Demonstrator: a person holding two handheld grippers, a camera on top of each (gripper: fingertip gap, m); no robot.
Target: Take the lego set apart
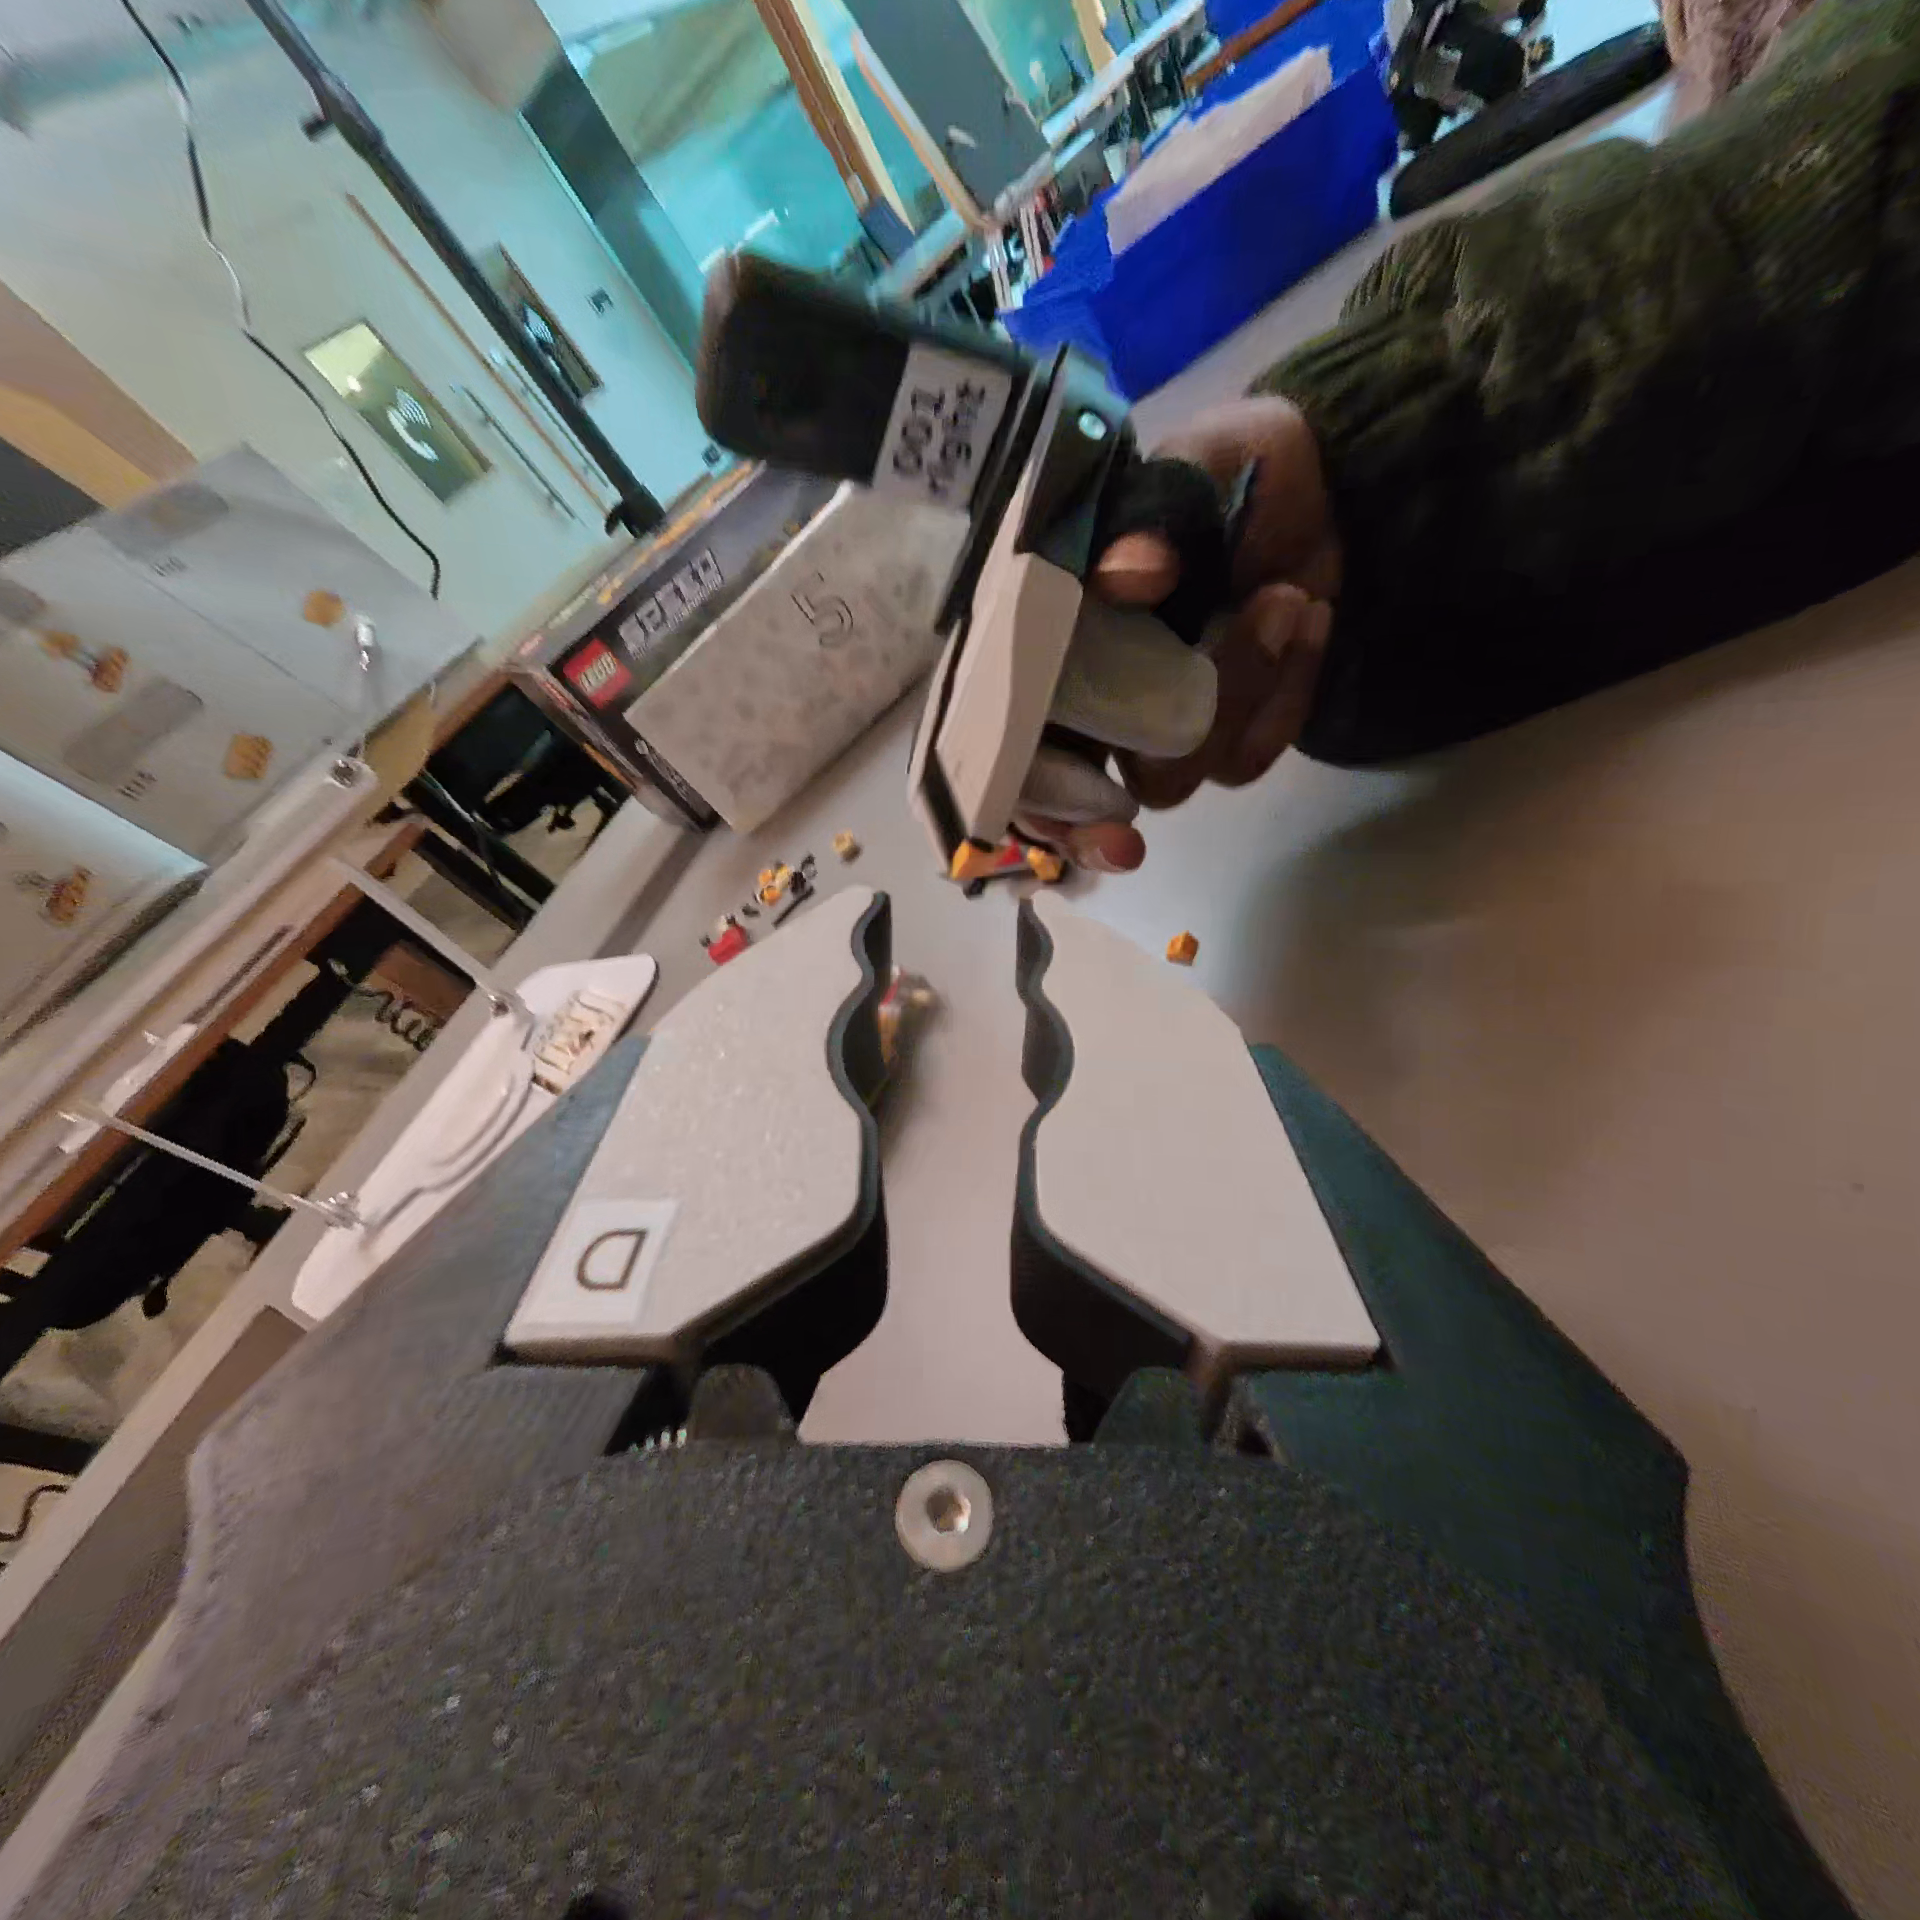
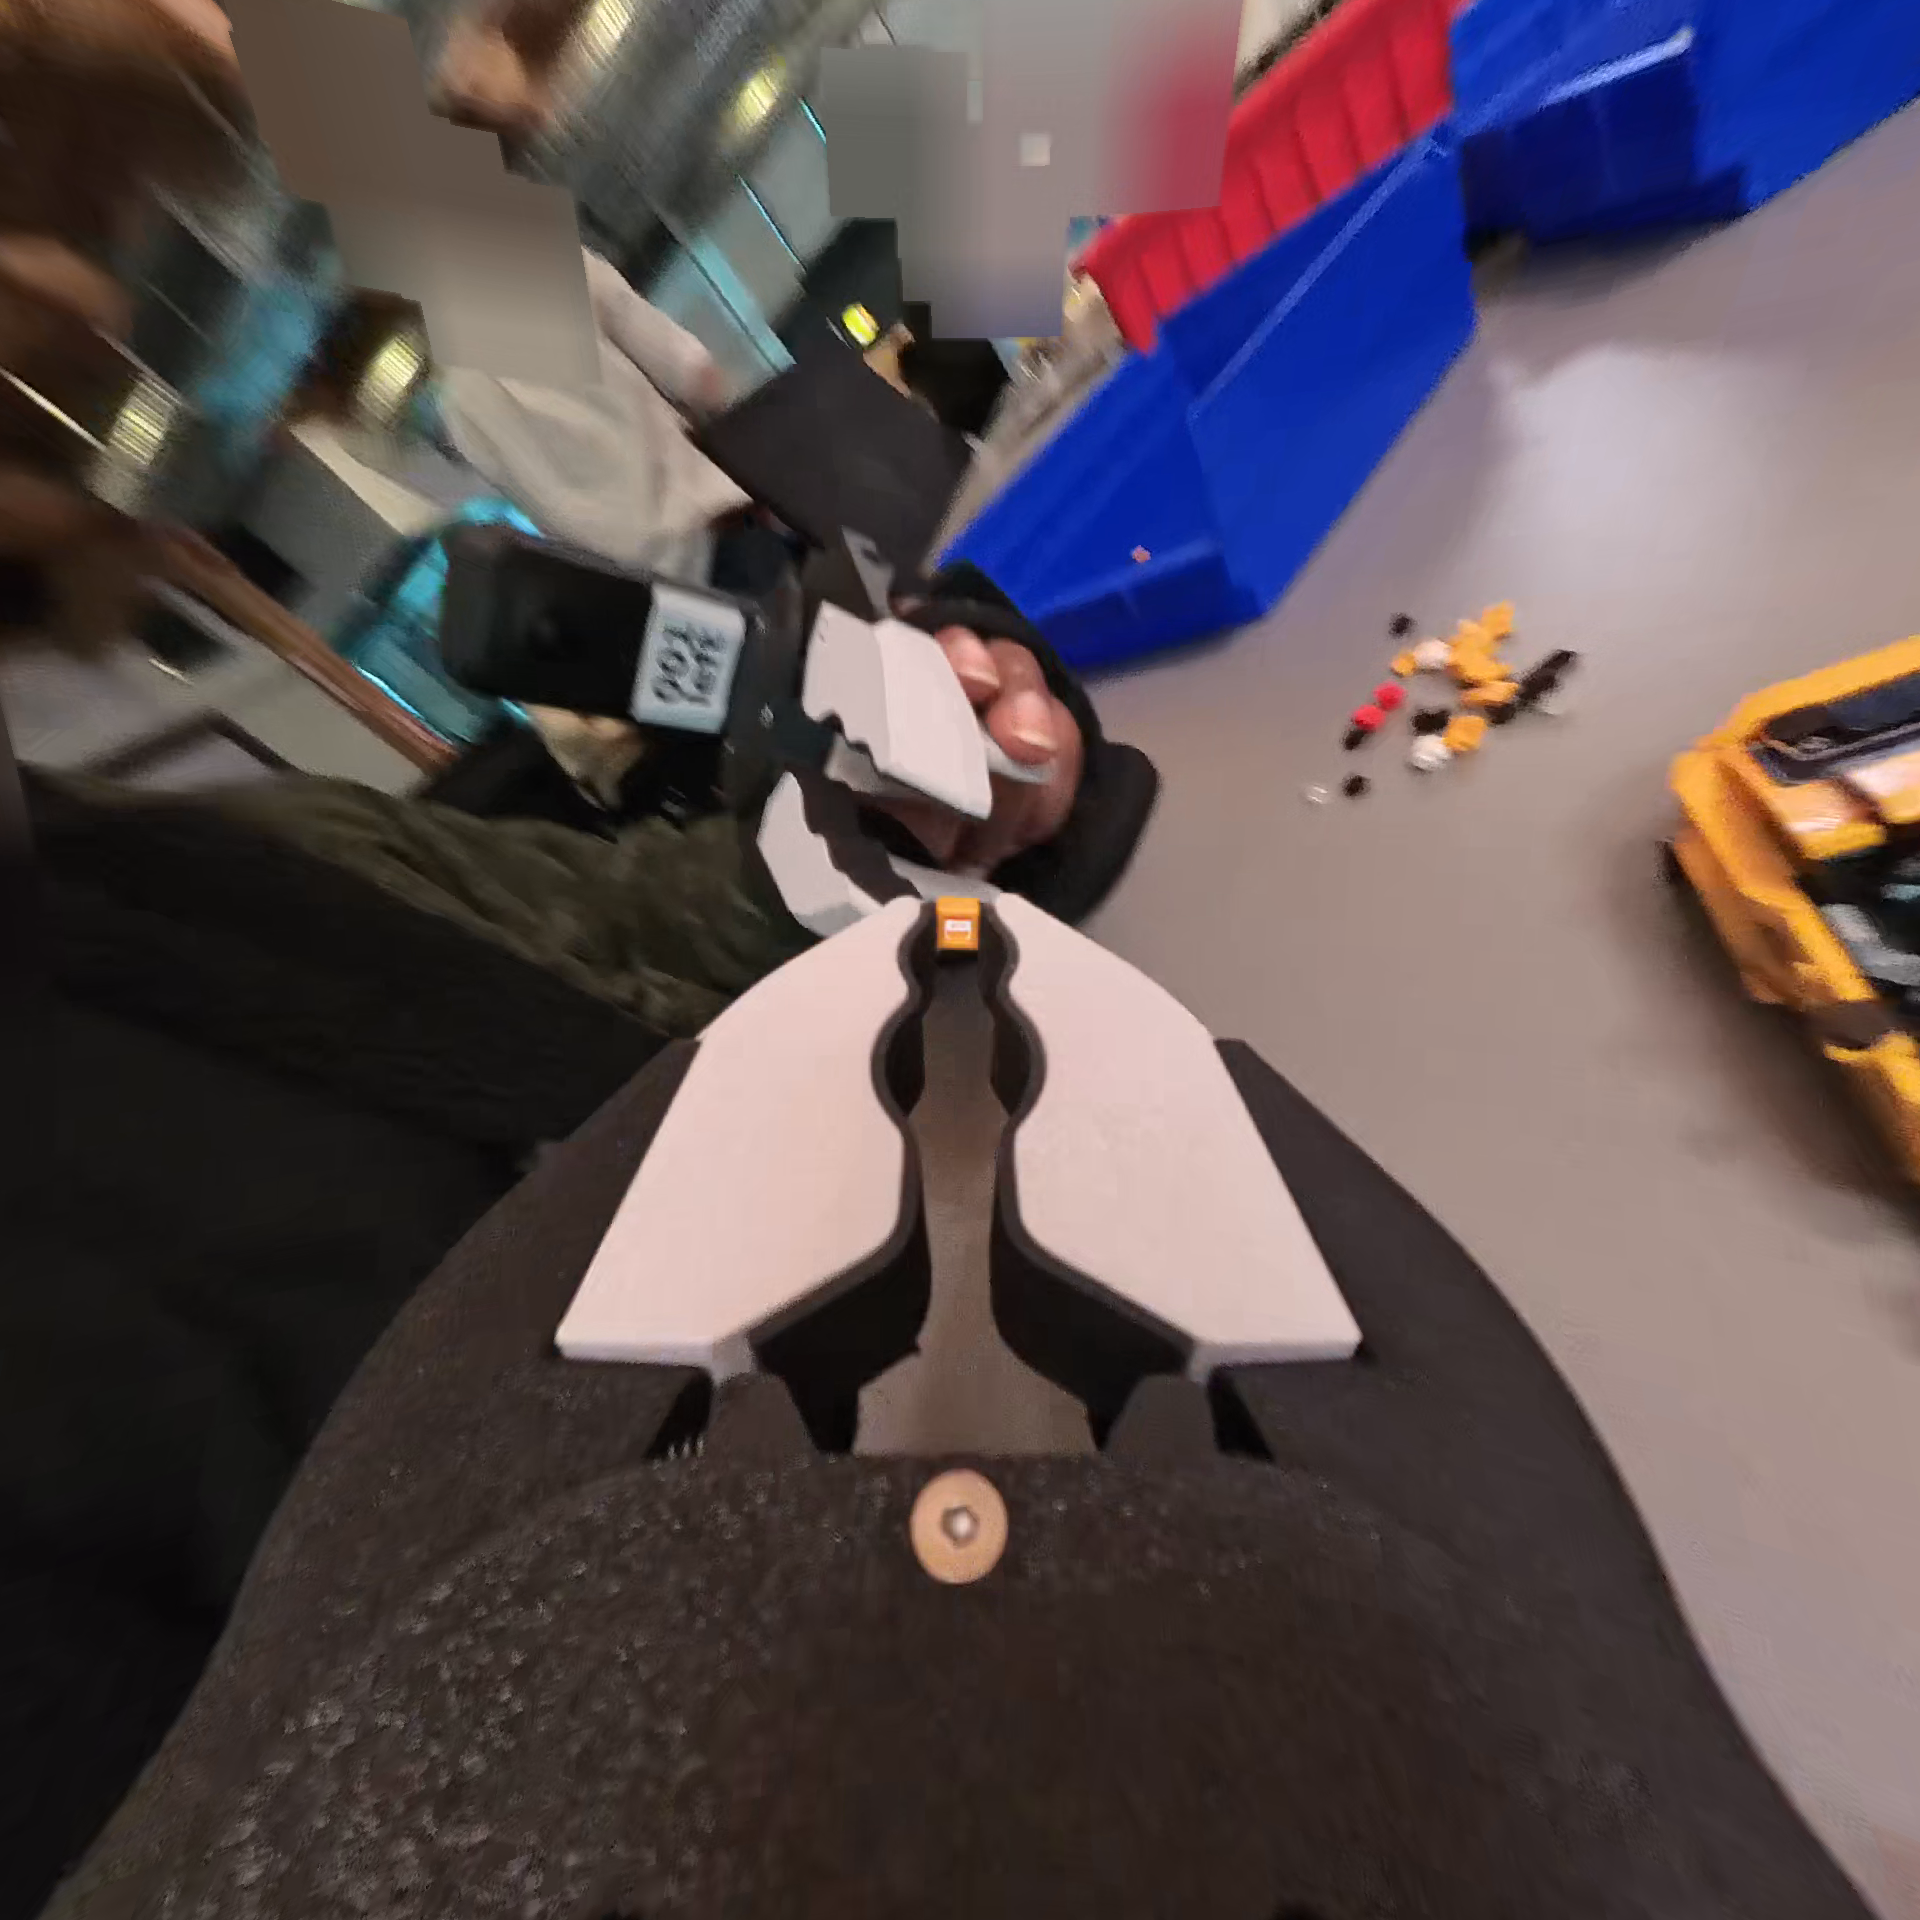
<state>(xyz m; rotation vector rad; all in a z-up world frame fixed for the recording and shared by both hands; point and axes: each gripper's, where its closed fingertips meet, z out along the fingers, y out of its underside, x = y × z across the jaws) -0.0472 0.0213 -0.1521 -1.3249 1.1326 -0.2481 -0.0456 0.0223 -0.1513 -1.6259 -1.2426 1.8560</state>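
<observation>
Right gripper [image 2: 956,925]: tips pinch a small orange brick [image 2: 956,923].
Left gripper [image 1: 956,925]: fingers apart, holding nothing.
Yellow lego car [image 2: 1808,894]: on the table, right.
Advice: drop it beside the loose pieces [image 2: 1455,686].

The table [image 2: 1558,1143] looked smooth and matt grey; the blue bins [image 2: 1299,436] were glossy plastic, the sleeve [image 1: 1621,416] a coarse green knit.

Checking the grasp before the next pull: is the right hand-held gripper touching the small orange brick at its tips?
Touching. The right wrist view shows the orange brick pinched between the right hand-held gripper fingertips, no gap either side.
</observation>
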